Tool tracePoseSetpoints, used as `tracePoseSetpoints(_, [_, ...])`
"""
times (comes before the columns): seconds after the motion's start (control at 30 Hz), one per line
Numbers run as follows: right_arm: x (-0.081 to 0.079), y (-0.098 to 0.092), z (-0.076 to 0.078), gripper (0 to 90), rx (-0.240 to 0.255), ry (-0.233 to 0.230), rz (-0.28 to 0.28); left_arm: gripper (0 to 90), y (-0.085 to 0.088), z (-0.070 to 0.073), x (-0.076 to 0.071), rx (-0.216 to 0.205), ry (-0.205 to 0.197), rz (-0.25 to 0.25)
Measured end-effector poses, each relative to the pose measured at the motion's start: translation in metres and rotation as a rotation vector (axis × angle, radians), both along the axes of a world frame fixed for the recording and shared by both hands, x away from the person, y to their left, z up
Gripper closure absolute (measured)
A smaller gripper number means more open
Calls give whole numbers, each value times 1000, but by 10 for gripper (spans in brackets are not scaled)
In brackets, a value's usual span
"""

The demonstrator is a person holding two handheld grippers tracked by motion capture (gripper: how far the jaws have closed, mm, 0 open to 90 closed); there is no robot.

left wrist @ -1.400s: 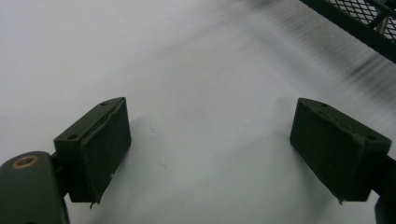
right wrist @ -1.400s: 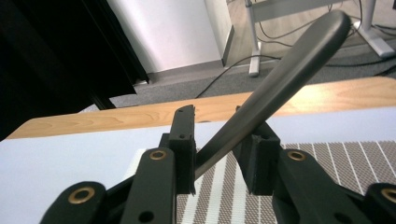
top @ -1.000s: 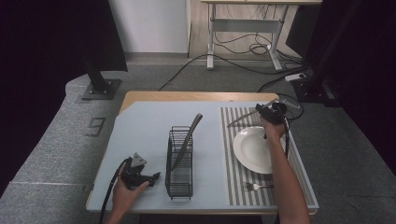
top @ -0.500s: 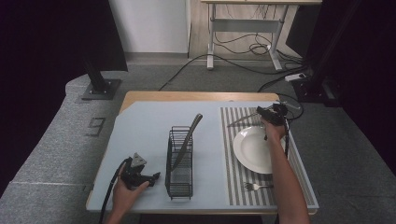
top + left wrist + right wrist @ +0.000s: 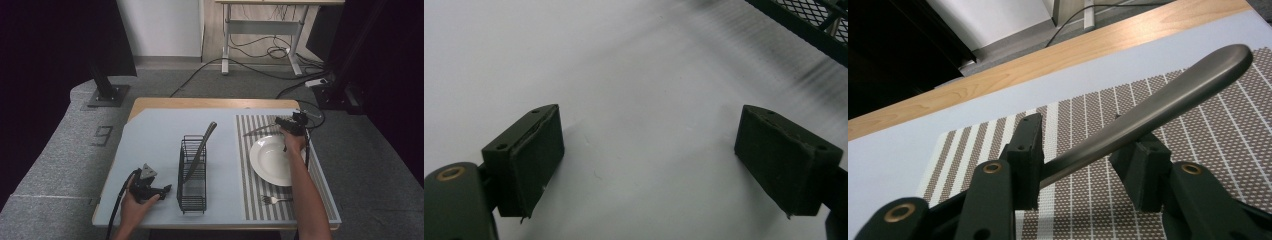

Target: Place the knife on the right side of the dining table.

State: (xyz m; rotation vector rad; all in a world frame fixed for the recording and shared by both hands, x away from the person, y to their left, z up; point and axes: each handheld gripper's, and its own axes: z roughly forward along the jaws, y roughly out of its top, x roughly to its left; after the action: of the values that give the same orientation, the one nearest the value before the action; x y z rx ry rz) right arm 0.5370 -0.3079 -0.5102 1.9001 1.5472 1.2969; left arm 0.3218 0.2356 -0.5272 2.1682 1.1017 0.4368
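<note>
My right gripper (image 5: 291,124) hovers over the far edge of the striped placemat (image 5: 248,165), pointing left. A grey metal utensil handle (image 5: 1168,100) runs slantwise between its jaws, leaning on the left pad (image 5: 1029,150) and lying over the right one. The jaws have just been opening and stand apart, so nothing is clamped. The utensil's other end is hidden. In the high view the handle (image 5: 256,130) sticks out leftward. My left gripper (image 5: 162,190) rests open on the pale mat, with nothing between its pads (image 5: 536,160), just left of the black wire rack (image 5: 192,172).
A grey utensil (image 5: 202,145) leans in the rack. A white plate (image 5: 272,160) sits on the placemat right below my right hand, with a fork (image 5: 272,200) near the front edge. The rack's mesh corner (image 5: 809,25) is near my left gripper.
The right hand and its utensil have barely shifted. The left hand has stayed where it was.
</note>
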Motion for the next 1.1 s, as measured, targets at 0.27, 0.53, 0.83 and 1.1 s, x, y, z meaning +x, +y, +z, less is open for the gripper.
tracePoseSetpoints(0.27, [1, 1, -2, 519, -14, 37, -16, 118, 0, 0, 0, 0, 0, 0])
tracePoseSetpoints(0.53, [4, 1, -6, 482, -31, 114, -16, 118, 0, 0, 0, 0, 0, 0])
tracePoseSetpoints(0.83, [2, -1, 0, 477, -119, 153, -36, 118, 0, 0, 0, 0, 0, 0])
tracePoseSetpoints(1.1, [11, -3, 19, 458, -260, 108, 49, 118, 0, 0, 0, 0, 0, 0])
